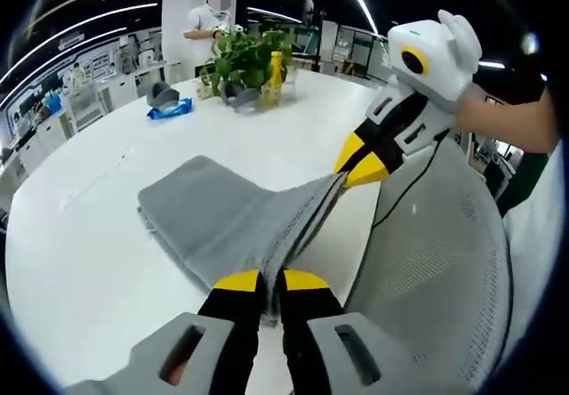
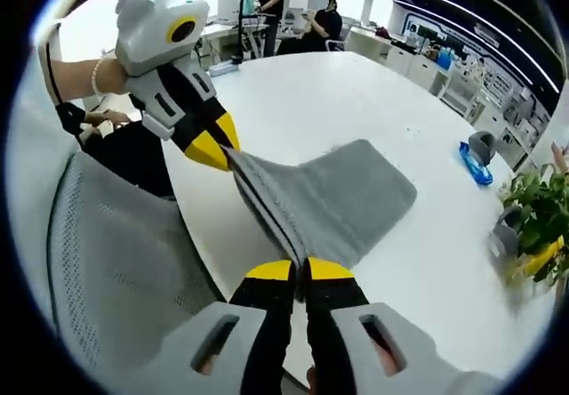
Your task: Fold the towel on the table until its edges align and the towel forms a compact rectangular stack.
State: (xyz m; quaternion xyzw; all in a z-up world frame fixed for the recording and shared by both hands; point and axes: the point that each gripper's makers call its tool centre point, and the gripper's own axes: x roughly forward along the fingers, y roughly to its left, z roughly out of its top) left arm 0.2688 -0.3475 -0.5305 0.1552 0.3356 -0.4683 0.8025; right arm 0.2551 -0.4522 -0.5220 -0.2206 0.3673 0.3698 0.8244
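White table runs out ahead of both your claws, with a plant and a blue packet far beyond the left claw's tips. The towel lies partly folded just ahead of the left claw, its near edge lifted off the surface. Your left claw is pinched tight on one end of that edge; your right claw grips the other end, jaws closed on the cloth. A mesh chair back sits close beside the right claw. Keep the edge taut and level between the claws, carry it forward over the far edge, and lower both ends together. The layers seem even, though the weave blurs there.
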